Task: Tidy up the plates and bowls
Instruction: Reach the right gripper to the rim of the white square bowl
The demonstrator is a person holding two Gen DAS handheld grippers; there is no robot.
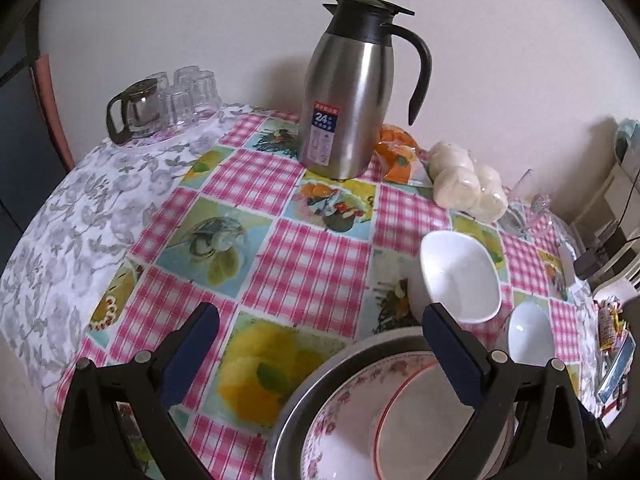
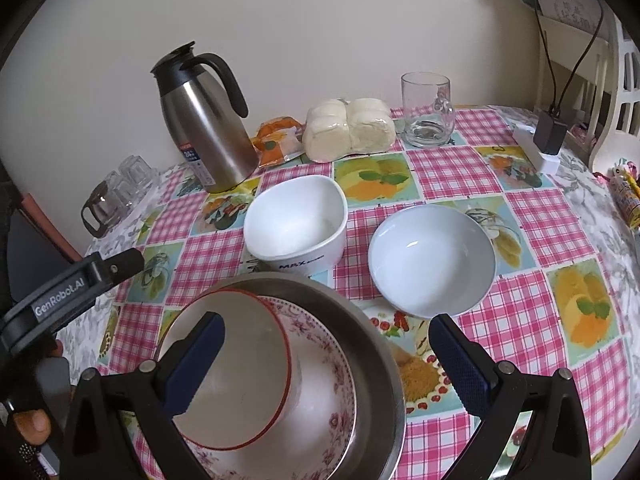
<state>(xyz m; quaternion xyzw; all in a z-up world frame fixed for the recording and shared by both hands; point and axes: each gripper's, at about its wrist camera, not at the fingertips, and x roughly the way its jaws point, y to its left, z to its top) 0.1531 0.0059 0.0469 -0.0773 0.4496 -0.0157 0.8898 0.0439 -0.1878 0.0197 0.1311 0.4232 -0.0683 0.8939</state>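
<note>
A steel bowl (image 2: 376, 344) at the table's near edge holds a pink-flowered bowl (image 2: 332, 380) with a red-rimmed white bowl (image 2: 240, 376) nested in it. The stack also shows in the left wrist view (image 1: 344, 412). Behind it stand a squarish white bowl (image 2: 296, 220) (image 1: 460, 276) and a round white bowl (image 2: 432, 256) (image 1: 530, 332). My right gripper (image 2: 324, 364) is open and empty above the stack's right rim. My left gripper (image 1: 320, 352) is open and empty, left of the stack; its body shows in the right wrist view (image 2: 60, 300).
A steel thermos jug (image 1: 348, 92) (image 2: 204, 120), an orange packet (image 2: 276, 140), wrapped buns (image 2: 348, 128), a glass mug (image 2: 428, 112), a glass teapot with several glasses (image 1: 160, 104), and a charger on a power strip (image 2: 548, 140) stand toward the back of the checked tablecloth (image 1: 304, 264).
</note>
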